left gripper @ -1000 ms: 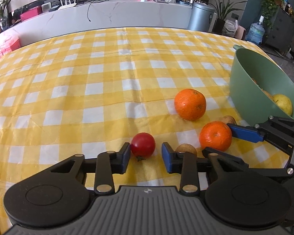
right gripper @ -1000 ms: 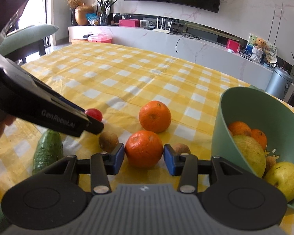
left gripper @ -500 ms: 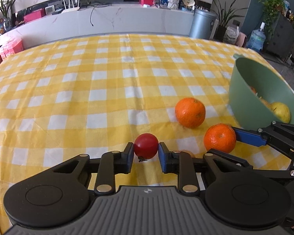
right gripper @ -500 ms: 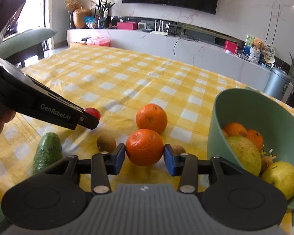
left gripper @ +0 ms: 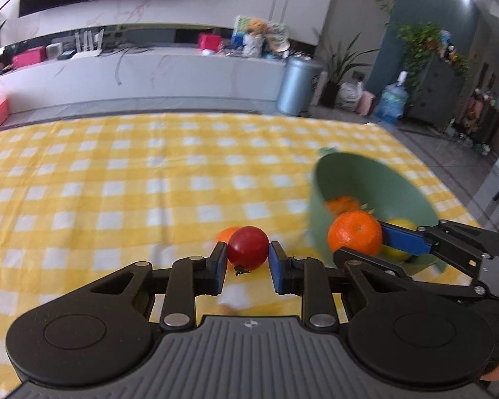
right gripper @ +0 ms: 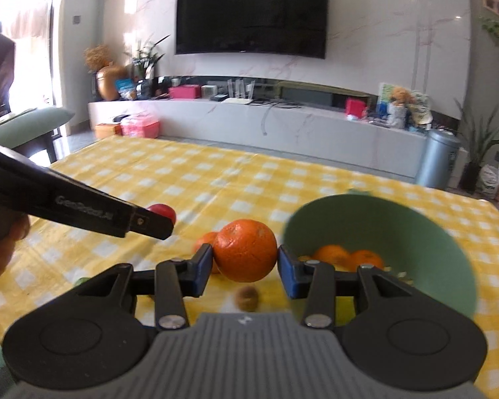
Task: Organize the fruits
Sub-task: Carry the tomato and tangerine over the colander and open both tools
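While you are holding a gripper in each hand, your left gripper (left gripper: pixel 248 262) is squeezing a small, smooth, glossy red fruit (left gripper: pixel 248 247) between its blue-padded jaws, with a dark stem tuft showing underneath. Your right gripper (right gripper: pixel 245 266) is clamping a round orange (right gripper: pixel 245 250) with dimpled, pitted skin, its jaws pressing on both sides. Both fruits are hanging above the table (left gripper: pixel 116 173), near a matte green bowl (right gripper: pixel 415 232) with smooth curved walls.

Inside the bowl, two more oranges (right gripper: pixel 347 256) are lying, and the left view is also showing a yellow fruit (left gripper: pixel 399 224) there. Another orange (right gripper: pixel 205 241) is sitting on the table behind the held one. A small, rough brown fruit (right gripper: pixel 247 296) is resting on the cloth below your right gripper.

A yellow-and-white checked cloth is covering the table, slightly wrinkled. Beyond it, a long white marble-look counter (right gripper: pixel 282 126) is running along the wall under a large dark television (right gripper: pixel 251 13), with a grey metal bin (right gripper: pixel 437 158) and potted plants (right gripper: pixel 482 146) standing to the right.
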`<state>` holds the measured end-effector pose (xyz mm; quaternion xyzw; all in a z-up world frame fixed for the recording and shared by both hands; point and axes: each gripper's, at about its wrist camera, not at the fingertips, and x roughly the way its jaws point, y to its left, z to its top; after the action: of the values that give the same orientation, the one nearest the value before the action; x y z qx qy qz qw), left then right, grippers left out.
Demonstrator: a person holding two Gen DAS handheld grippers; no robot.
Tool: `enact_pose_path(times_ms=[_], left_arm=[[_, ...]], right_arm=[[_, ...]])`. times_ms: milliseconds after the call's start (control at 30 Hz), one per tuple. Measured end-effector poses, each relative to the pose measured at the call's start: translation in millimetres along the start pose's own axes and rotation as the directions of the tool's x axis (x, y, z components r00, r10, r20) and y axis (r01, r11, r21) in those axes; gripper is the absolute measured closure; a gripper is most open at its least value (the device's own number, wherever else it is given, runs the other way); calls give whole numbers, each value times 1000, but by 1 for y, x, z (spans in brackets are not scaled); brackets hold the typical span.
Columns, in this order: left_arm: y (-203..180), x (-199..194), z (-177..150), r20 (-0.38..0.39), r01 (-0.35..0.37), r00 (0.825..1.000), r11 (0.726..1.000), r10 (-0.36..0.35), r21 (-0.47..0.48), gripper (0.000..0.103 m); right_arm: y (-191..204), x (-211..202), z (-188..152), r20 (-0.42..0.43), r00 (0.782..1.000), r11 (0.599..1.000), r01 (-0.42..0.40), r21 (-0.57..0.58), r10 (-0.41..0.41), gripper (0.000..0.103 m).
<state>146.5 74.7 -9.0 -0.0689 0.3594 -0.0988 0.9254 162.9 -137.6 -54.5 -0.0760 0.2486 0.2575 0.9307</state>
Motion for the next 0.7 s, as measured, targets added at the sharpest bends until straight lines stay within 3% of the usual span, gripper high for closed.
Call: enact_pose_path(times_ms=[300,467,700], left_arm=[[-53,19,19,-6,69,998,995,-69,79,74],[-74,39,28,-24,89,996,991,-87,102,74],[-91,70,39,-64,96,994,988,-88,121,74]], right_arm=[[-55,-18,11,19,992,989,124,76,-126,63],[-77,-9,11,-21,980,980,199,4,-199,63],[-109,19,3,-122,981,984,163,76,-153,63]])
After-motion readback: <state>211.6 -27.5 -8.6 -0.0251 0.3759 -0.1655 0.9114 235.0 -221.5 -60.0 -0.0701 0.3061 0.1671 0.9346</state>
